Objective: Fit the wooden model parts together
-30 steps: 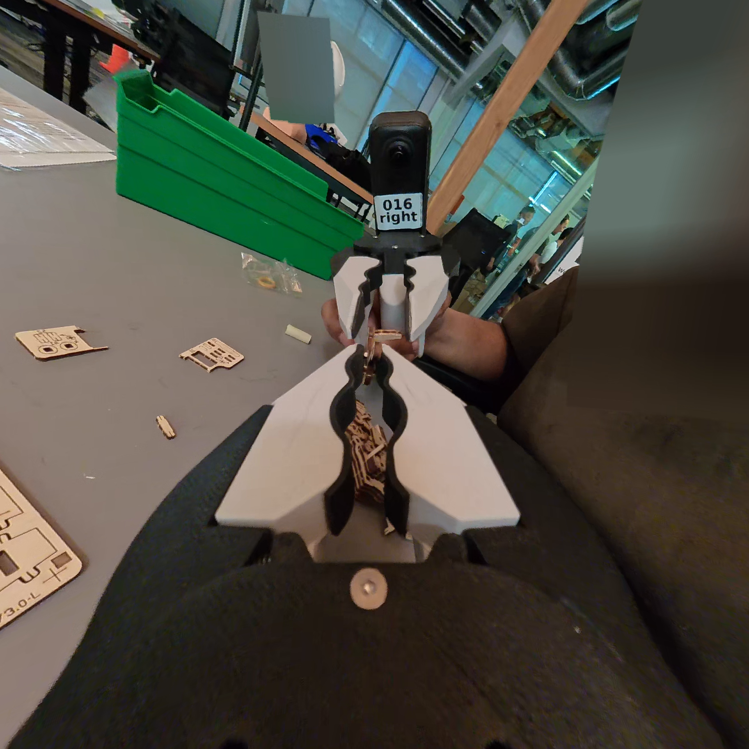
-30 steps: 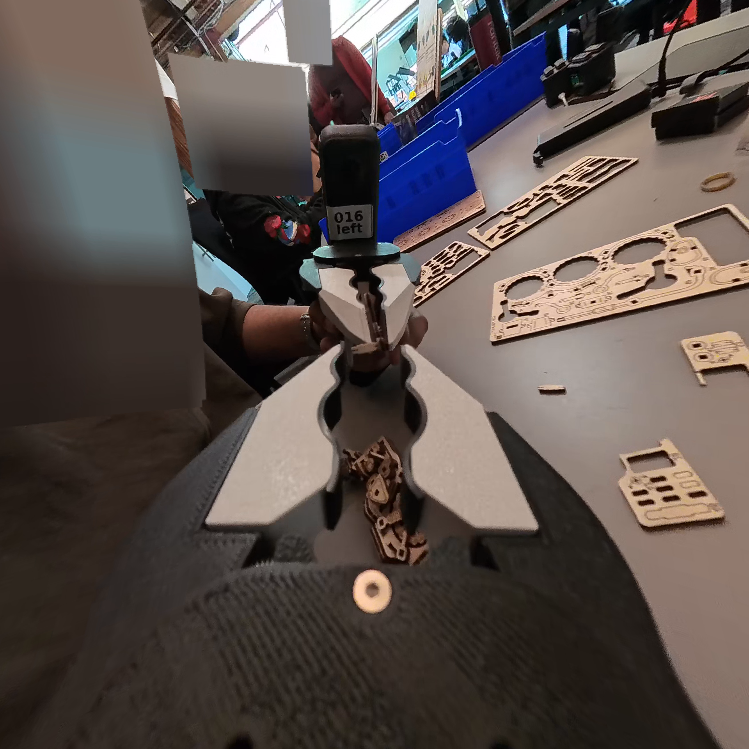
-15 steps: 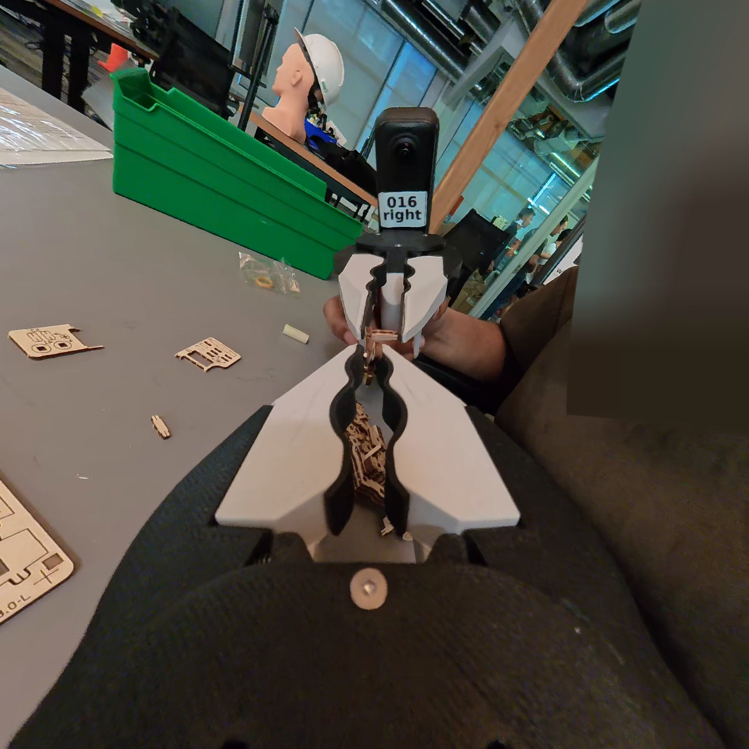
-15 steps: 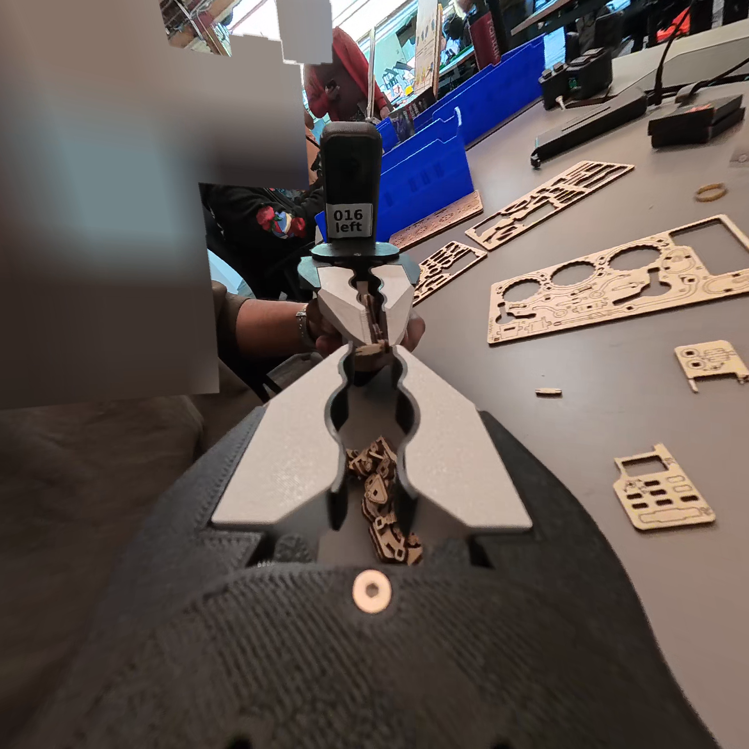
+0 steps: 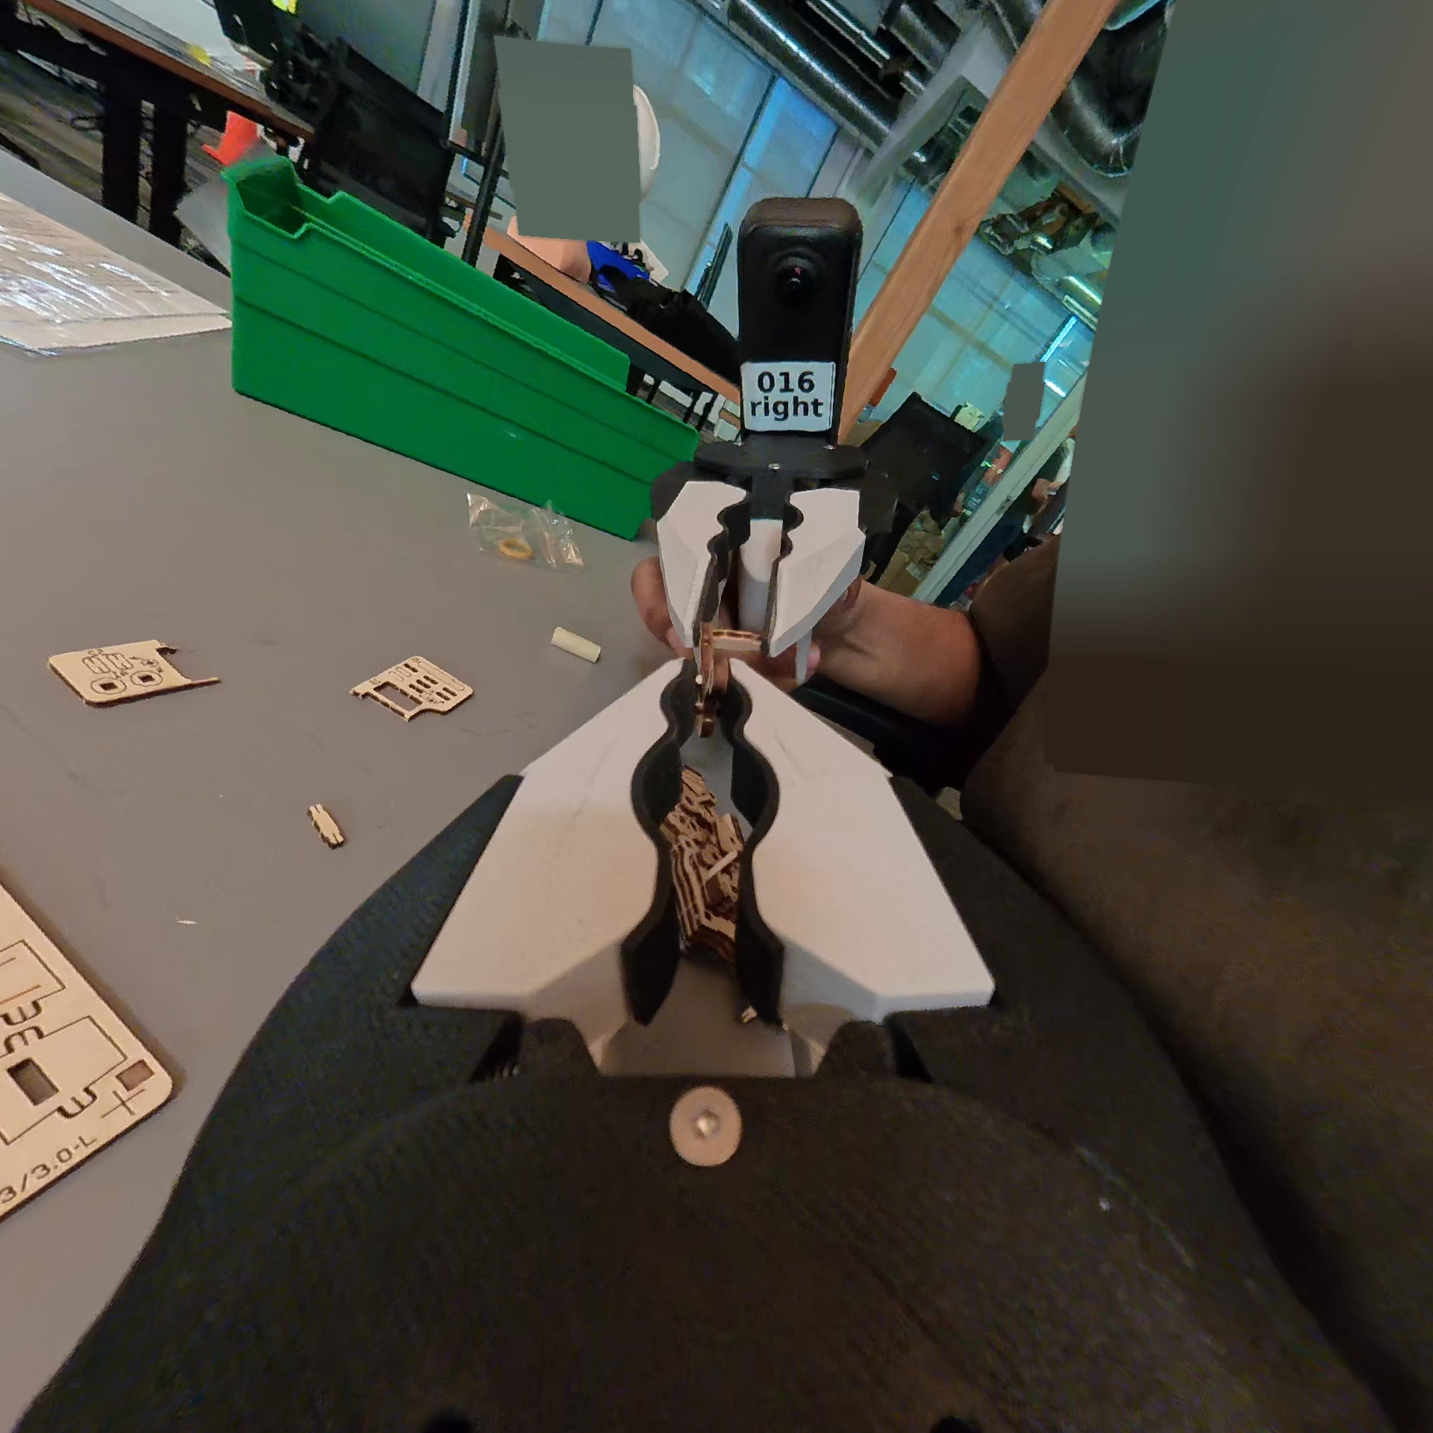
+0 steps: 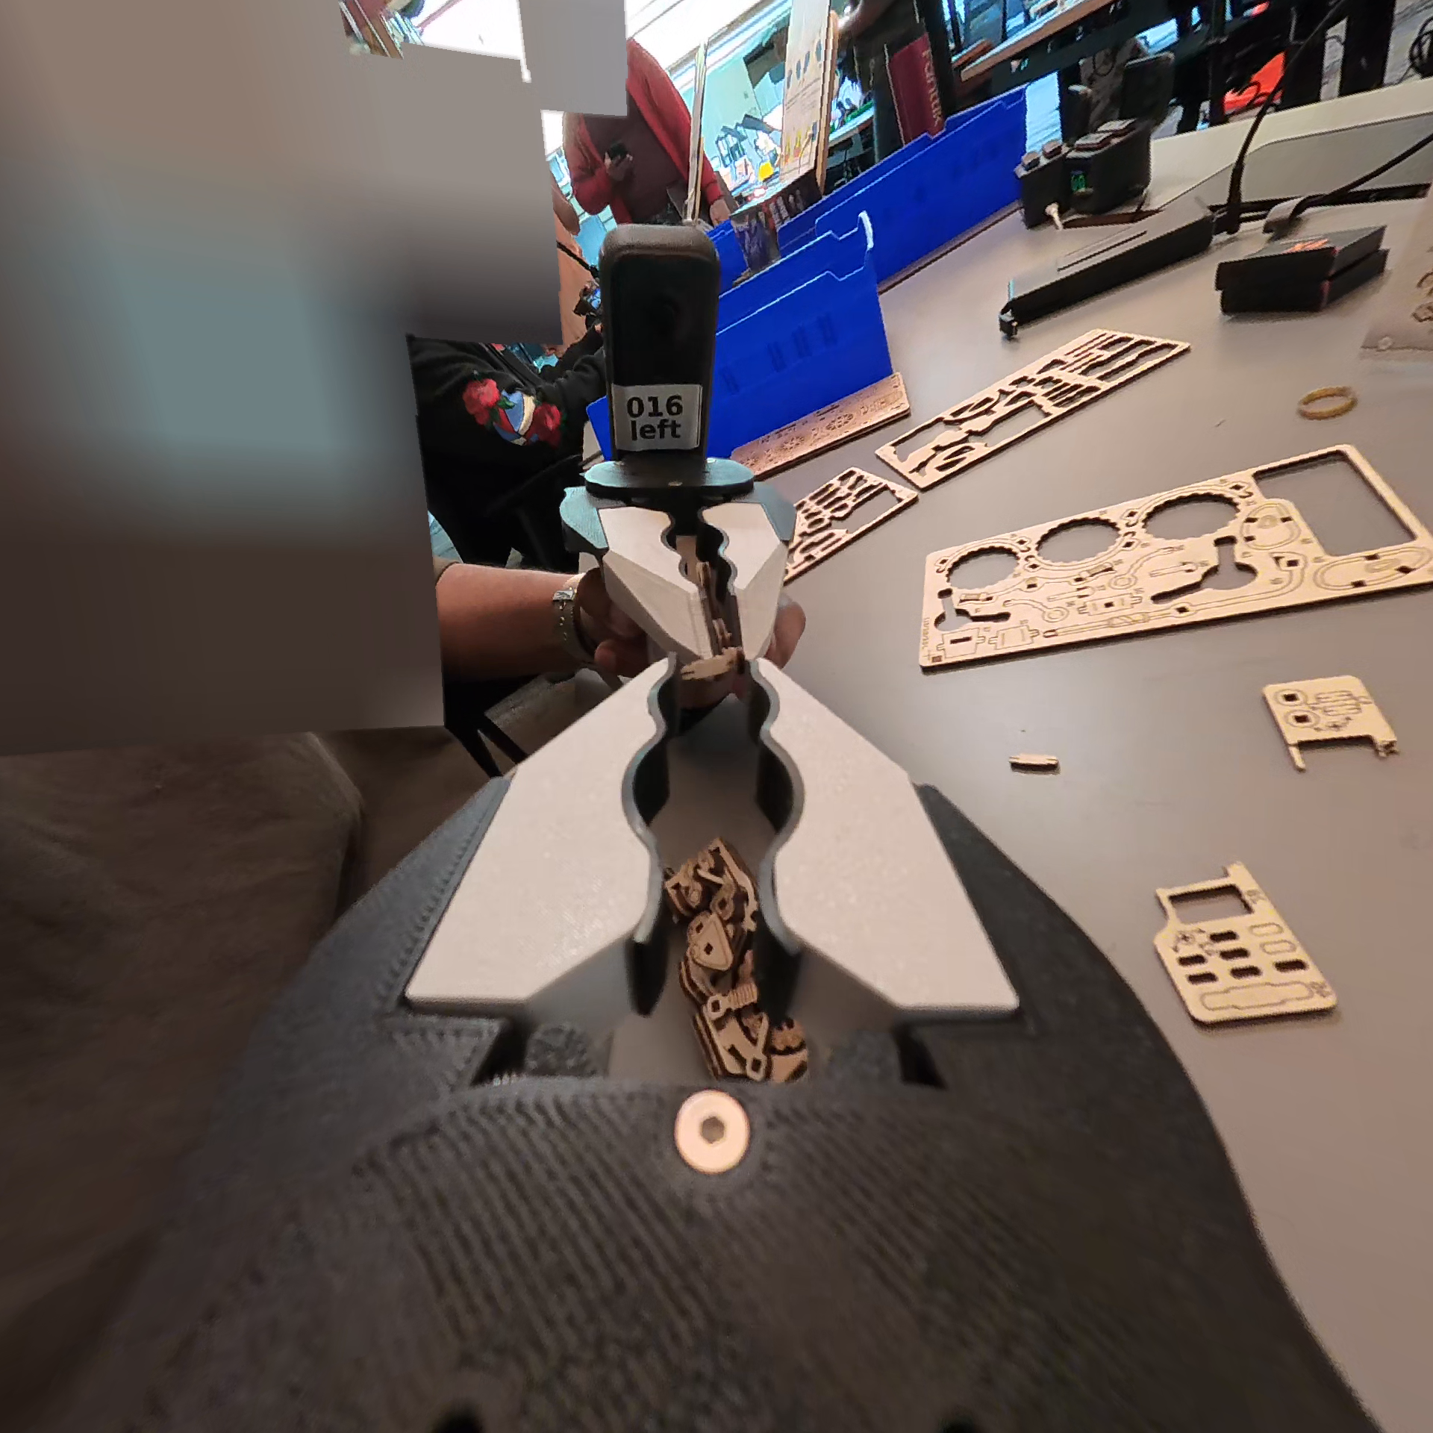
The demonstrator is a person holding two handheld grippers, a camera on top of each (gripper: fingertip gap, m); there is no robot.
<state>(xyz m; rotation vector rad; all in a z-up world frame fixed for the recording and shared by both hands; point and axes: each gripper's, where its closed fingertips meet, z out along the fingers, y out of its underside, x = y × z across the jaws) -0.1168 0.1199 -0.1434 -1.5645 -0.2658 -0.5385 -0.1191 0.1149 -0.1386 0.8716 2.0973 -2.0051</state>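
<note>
My left gripper (image 5: 702, 682) is shut on a thin flat wooden model part (image 5: 704, 868) held edge-on along its jaws. It also shows in the right wrist view (image 6: 717, 655). My right gripper (image 6: 709, 676) faces it tip to tip above the table edge and is shut on a small wooden piece (image 6: 712, 667), which lies crosswise between its tips (image 5: 733, 642). That piece touches the end of the left part. A cluster of wooden parts (image 6: 729, 969) shows deep between the right fingers; I cannot tell whether it is held.
On the grey table (image 5: 194, 543) are a green bin (image 5: 434, 364), a plastic bag (image 5: 523, 535), small wooden pieces (image 5: 411, 686) and a peg (image 5: 326, 824). The right wrist view shows cut wooden sheets (image 6: 1163, 558), blue bins (image 6: 814, 310) and black devices (image 6: 1303, 267). My left and right fingertips are right by each other.
Both grippers stay tip to tip with their parts. The right gripper has drifted slightly to the right in the left wrist view, and the left gripper has tilted a little.
</note>
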